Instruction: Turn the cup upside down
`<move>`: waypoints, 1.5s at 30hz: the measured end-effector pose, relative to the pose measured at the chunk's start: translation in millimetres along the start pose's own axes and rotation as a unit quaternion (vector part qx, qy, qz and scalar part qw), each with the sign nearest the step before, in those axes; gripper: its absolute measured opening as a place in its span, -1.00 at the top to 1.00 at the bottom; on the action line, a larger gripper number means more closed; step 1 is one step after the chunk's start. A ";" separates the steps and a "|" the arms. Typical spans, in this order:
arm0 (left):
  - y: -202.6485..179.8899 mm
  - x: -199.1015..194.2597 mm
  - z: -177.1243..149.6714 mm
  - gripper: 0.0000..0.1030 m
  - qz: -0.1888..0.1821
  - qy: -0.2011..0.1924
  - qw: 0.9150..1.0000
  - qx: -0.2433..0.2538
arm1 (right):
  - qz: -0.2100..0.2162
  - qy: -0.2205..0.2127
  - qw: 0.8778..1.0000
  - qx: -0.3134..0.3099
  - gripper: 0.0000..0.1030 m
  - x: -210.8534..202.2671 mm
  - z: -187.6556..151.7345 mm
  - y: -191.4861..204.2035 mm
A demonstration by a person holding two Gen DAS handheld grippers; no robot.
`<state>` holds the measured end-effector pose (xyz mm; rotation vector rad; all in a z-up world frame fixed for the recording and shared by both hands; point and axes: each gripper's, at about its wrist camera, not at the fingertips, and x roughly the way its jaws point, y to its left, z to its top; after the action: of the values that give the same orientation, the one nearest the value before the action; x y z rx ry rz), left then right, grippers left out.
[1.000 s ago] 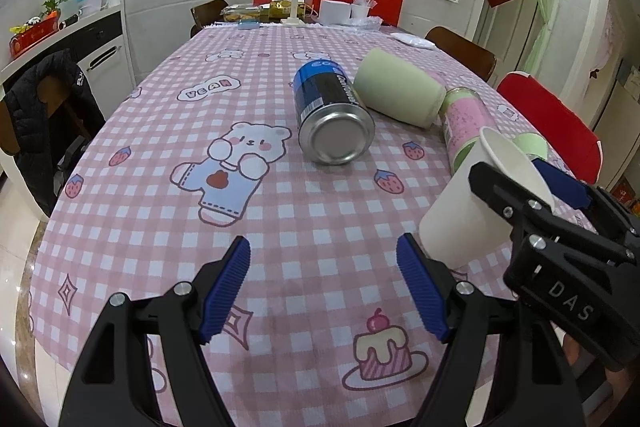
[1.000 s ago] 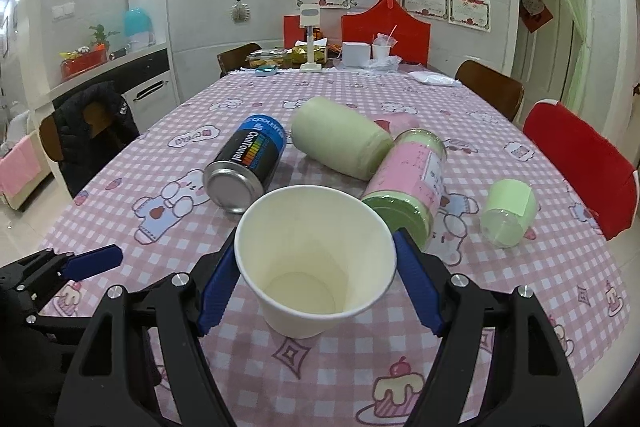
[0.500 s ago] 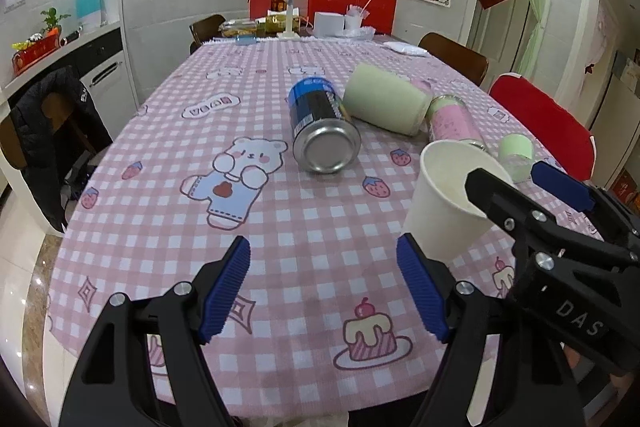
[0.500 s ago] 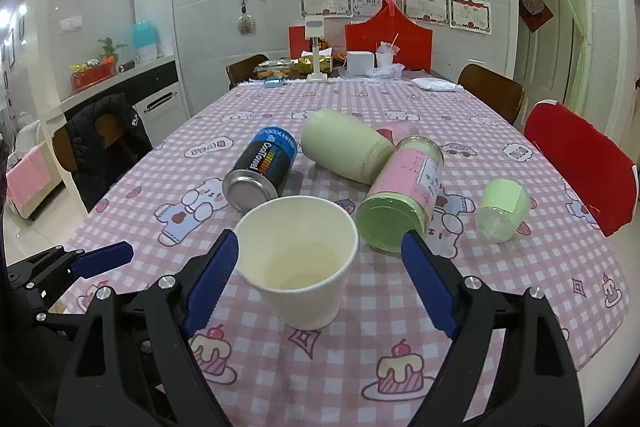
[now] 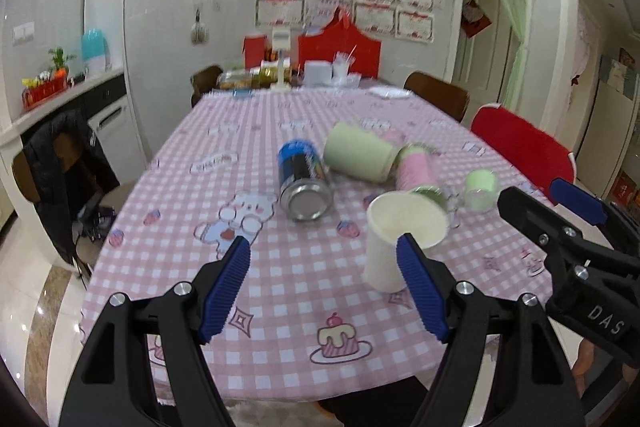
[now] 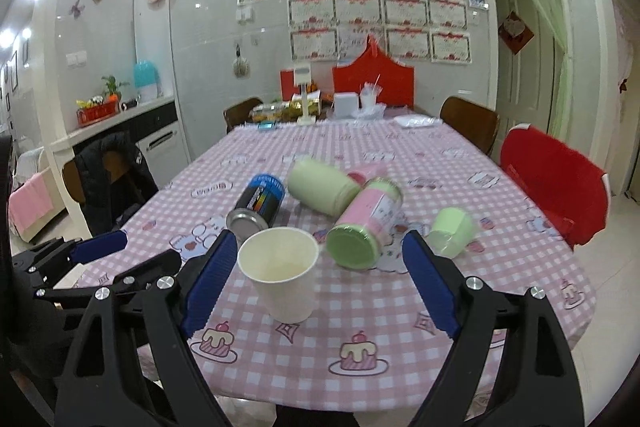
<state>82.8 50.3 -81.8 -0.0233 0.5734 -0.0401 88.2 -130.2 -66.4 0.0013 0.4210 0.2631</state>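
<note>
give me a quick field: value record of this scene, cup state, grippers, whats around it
cup: white paper cup, upright, mouth up, not flipped
surface: pink checked tablecloth
left gripper: open, empty
right gripper: open, not touching the cup
behind cup: blue can, pale green container and pink jar with green lid, all on their sides
right of jar: small green cup, tipped over

- Left gripper (image 5: 323, 283): matte black plastic arms with triangular cut-outs — ribbed blue pads (image 5: 225, 283) lining the inner faces.
- Silver screw heads sit behind each pad.
- Right gripper (image 6: 316, 281): same black frame, same blue ribbed pads, silver screws.
- White "DAS" lettering marks its black body, behind the fingers.
</note>
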 end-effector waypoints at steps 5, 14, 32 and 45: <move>-18.1 -30.8 7.9 -0.45 -0.003 -0.045 0.999 0.020 | -0.014 -0.030 0.999 -0.001 -0.59 -29.7 1.8 -8.9; -43.9 -76.8 19.0 -0.46 0.001 -0.127 0.991 0.039 | -0.038 -0.092 0.995 -0.002 -0.60 -73.4 9.3 -18.3; -64.3 -114.3 21.5 -0.47 -0.010 -0.208 0.977 0.051 | -0.065 -0.169 0.983 -0.011 -0.83 -114.1 4.5 -25.3; -67.1 -120.8 17.8 -0.47 -0.012 -0.223 0.973 0.055 | -0.080 -0.185 0.979 -0.013 -0.83 -123.2 -1.7 -23.2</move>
<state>-11.0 -11.2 0.9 0.0680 0.1194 -0.0886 -14.9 -183.8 -19.5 -0.0096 0.0467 0.1060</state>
